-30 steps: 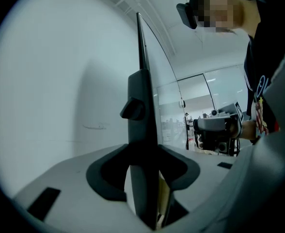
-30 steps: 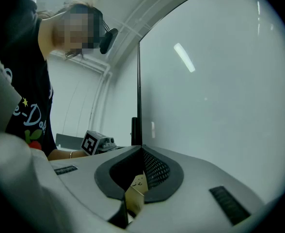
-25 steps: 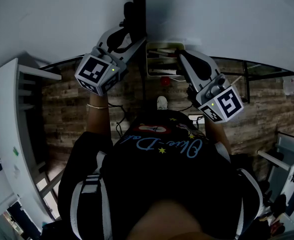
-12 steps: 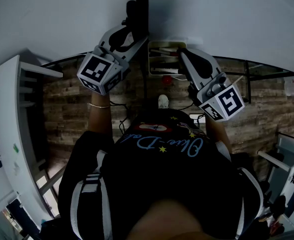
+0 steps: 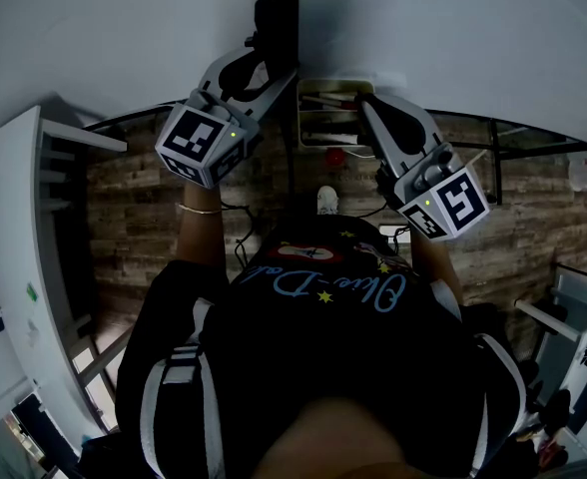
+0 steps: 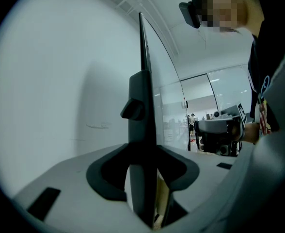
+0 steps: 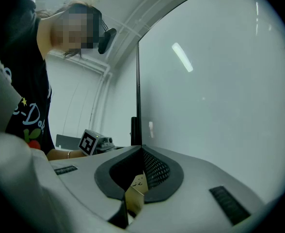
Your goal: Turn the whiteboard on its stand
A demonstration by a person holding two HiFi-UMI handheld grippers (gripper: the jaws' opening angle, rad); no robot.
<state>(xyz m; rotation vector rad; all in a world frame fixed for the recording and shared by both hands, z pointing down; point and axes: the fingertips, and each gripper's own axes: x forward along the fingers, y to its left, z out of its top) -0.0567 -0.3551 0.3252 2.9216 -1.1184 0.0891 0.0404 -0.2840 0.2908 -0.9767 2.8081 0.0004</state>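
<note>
I note left claw [image 6: 143, 152], just closing, gripping the post [image 6: 141, 96] mid-frame; right claw [image 7: 141, 149] pinches whiteboard [image 7: 215, 81] edge. Only head view shows the tray [image 5: 328, 118].

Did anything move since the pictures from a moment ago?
Hardly anything. The left tongs have just been closing a touch tighter on the dark post between them. Everything else stayed: both tongs kept their places, and the right tongs still pinch the whiteboard by its edge.
</note>
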